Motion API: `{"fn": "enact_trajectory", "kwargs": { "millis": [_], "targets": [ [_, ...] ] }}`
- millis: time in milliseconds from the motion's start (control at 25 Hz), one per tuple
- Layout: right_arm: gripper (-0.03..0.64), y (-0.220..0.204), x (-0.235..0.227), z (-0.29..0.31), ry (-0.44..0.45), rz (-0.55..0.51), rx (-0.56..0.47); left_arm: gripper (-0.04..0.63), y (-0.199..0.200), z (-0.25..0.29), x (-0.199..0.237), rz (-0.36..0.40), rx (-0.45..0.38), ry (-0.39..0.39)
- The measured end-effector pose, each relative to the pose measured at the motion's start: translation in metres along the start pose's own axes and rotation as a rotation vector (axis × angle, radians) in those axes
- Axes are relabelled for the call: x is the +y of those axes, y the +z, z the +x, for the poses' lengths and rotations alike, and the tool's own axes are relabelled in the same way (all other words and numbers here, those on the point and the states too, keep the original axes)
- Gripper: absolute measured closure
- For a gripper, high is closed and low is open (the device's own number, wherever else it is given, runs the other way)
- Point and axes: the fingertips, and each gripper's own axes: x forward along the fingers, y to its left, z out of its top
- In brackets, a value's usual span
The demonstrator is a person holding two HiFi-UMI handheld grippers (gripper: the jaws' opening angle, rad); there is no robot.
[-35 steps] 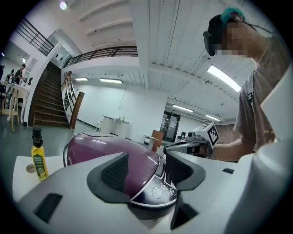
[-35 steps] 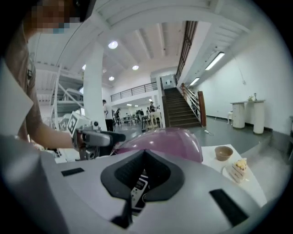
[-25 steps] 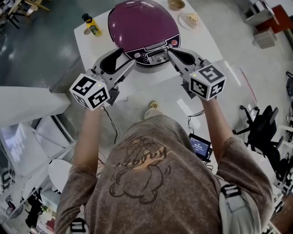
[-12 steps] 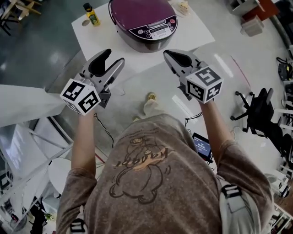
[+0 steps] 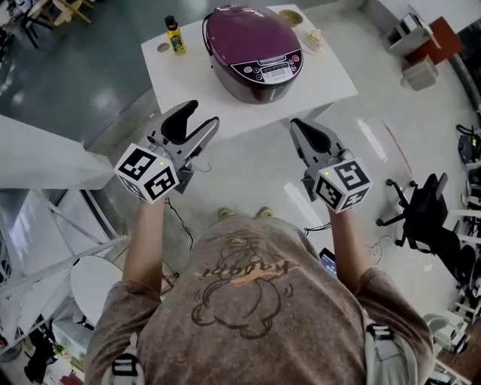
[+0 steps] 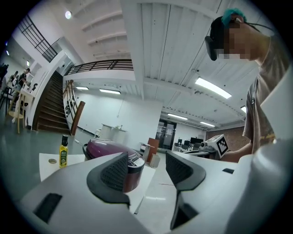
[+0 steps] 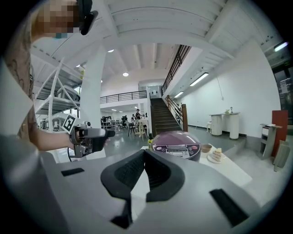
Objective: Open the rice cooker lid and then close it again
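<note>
The purple rice cooker [image 5: 252,46] stands on a white table [image 5: 331,75] with its lid down and its control panel facing me. Both grippers hover in front of the table's near edge, apart from the cooker. My left gripper [image 5: 198,120] is open with nothing between its fingers; in its own view the cooker [image 6: 110,154] shows past the left pad. My right gripper [image 5: 302,129] has its pads touching, shut and empty. In the right gripper view the cooker [image 7: 176,146] sits straight ahead beyond the gripper [image 7: 144,159], and the left gripper [image 7: 89,137] shows at the left.
A yellow bottle [image 5: 174,36] and a small round cap [image 5: 163,47] stand left of the cooker. A bowl [image 5: 289,16] and a plate with cake [image 5: 312,37] are at its right. An office chair [image 5: 421,214] and boxes [image 5: 419,71] stand on the floor to the right.
Both grippers have drawn back from the cooker's front, off the table and toward the person. The left stays open, the right shut.
</note>
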Motion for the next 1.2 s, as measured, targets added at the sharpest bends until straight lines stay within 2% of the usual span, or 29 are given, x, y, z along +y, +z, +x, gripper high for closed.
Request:
{"fn": "enact_trajectory", "kwargs": {
  "millis": [280,480,680,920,1200],
  "targets": [
    [0.612,-0.004,-0.027,-0.037,-0.079,0.045,-0.077,0.322,-0.005,0.002,-0.026,0.033,-0.016,0.075],
    [0.612,-0.018,-0.032,-0.048,-0.073,0.043,-0.114,0.322,-0.018,0.007,-0.04,0.021,-0.034,0.13],
    [0.614,-0.036,-0.031,-0.052,-0.065,0.053,-0.117,0.334,-0.042,0.01,-0.054,0.042,0.011,0.143],
    [0.614,-0.064,-0.029,-0.05,-0.048,0.047,-0.079,0.454,-0.075,0.01,-0.061,0.1,0.064,0.19],
    [0.614,-0.082,-0.03,-0.053,-0.047,0.064,-0.071,0.558,-0.1,0.003,-0.061,0.061,0.073,0.237]
  ]
}}
